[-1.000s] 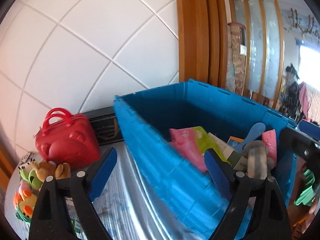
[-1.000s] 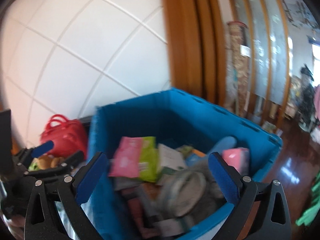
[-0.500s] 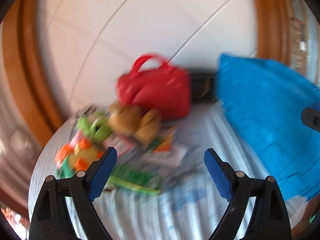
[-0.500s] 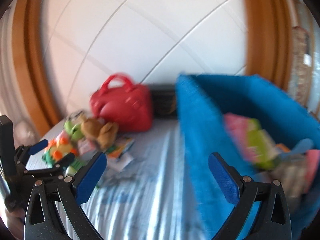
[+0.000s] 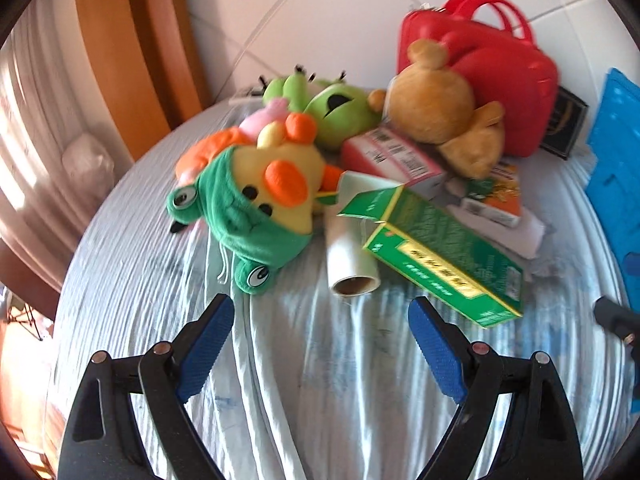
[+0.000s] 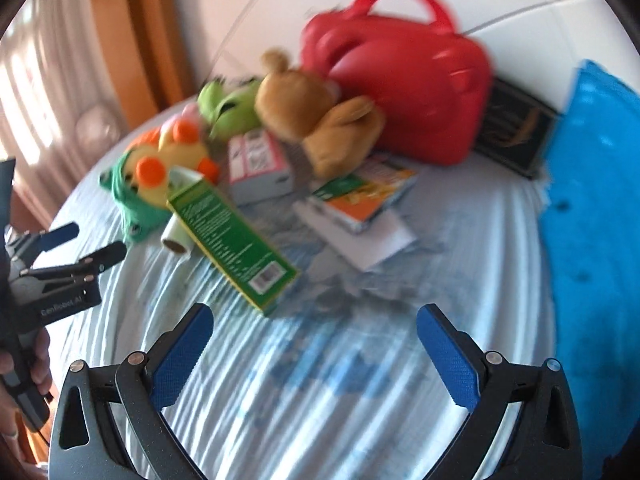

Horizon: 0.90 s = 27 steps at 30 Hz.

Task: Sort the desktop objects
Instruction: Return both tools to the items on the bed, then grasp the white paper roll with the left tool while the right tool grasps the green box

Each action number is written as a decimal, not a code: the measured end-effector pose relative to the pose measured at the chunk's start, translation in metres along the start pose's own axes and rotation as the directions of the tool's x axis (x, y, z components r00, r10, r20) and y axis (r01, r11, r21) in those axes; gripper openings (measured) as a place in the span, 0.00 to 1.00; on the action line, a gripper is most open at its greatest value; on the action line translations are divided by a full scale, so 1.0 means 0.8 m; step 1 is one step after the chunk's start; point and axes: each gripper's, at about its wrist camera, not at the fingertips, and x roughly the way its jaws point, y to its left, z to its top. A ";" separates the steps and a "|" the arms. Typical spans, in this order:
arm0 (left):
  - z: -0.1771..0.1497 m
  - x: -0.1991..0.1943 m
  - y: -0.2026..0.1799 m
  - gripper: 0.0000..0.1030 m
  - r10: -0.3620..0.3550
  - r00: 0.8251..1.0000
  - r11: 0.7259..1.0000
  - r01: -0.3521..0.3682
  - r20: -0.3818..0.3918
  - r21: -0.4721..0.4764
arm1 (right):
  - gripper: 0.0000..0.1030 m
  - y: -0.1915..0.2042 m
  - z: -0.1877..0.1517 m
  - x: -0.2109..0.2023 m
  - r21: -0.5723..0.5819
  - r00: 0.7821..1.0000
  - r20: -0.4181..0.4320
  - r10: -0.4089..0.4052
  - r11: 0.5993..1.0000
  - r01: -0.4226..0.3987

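Jaws of your left gripper (image 5: 320,344) and right gripper (image 6: 314,350) stand released and empty; the green box (image 5: 440,248), roll (image 5: 350,248) and plush toys (image 5: 264,196) on the surface (image 5: 320,400) wait unsorted.

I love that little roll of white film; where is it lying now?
In the left wrist view the white roll lies mid-table on the cloth, between the duck plush on its left and the green box on its right.

White tiled wall (image 5: 340,12), wooden frame (image 5: 132,52) and curtain (image 5: 28,128) behind.
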 end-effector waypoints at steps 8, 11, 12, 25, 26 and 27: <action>0.019 0.075 -0.004 0.87 0.010 0.997 1.000 -0.009 -0.080 0.007 | 1.00 0.044 0.038 0.114 -0.121 0.988 -0.135 0.076 0.988 -0.092; 0.027 0.099 -0.012 0.86 -0.001 0.994 1.000 0.003 -0.107 0.017 | 1.00 0.047 0.052 0.154 -0.122 0.984 -0.166 0.068 0.989 -0.089; 0.029 0.107 -0.015 0.84 -0.004 0.994 1.000 0.005 -0.114 0.016 | 1.00 0.039 0.056 0.164 -0.089 0.984 -0.166 0.069 0.992 -0.084; 0.043 0.166 -0.036 0.44 -0.025 0.980 1.000 0.027 -0.197 0.006 | 1.00 -0.012 0.065 0.189 0.014 0.973 -0.201 0.110 0.994 -0.109; 0.039 0.162 -0.035 0.44 -0.027 0.979 1.000 0.030 -0.200 0.010 | 1.00 -0.009 0.068 0.188 -0.007 0.976 -0.195 0.101 0.995 -0.104; 0.035 0.158 -0.034 0.44 -0.031 0.979 0.999 0.033 -0.203 0.010 | 1.00 -0.005 0.072 0.187 -0.025 0.978 -0.184 0.097 0.994 -0.103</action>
